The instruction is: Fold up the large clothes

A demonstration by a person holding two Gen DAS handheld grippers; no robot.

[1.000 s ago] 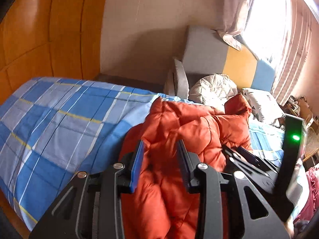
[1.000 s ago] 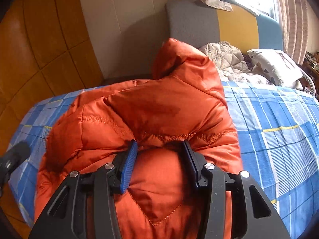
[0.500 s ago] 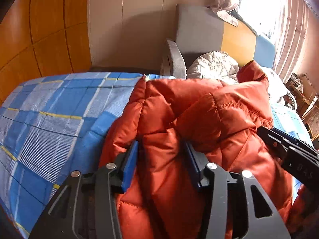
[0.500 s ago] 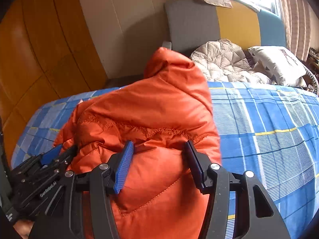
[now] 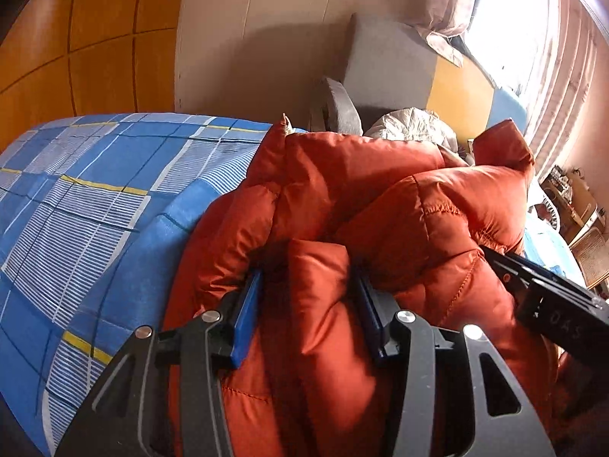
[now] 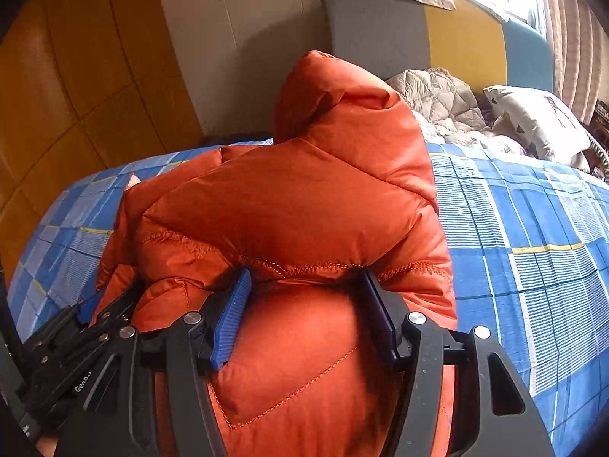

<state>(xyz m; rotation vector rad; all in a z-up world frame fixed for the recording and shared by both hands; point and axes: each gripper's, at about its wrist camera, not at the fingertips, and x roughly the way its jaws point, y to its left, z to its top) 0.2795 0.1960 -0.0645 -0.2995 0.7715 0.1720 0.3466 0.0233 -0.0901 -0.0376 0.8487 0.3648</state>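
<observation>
We have the orange puffer jacket (image 6: 304,205) lying in a bulky heap on the bed (image 6: 533,236), toward the side that runs along the wooden wall panels (image 6: 76,76), with its hood (image 6: 342,99) standing up and pointing at the headboard (image 6: 437,38). Both our grippers sit at the near edge of the bed with thick folds of the jacket between their fingers, presumably so the doubled-over layers land together instead of sliding apart.

The left gripper (image 5: 308,304) has a padded ridge between its blue pads, and its jaws have just been opening. The fabric fills the gap, so we cannot tell whether they still pinch it. The right gripper (image 6: 304,316) straddles a quilted bulge (just below a stitched seam), and its jaws have likewise just been widening around it; whether they press is unclear too.

Beyond the jacket, a grey quilt (image 6: 437,91) and a patterned pillow (image 6: 533,122) sit at the headboard end, well apart from it.
</observation>
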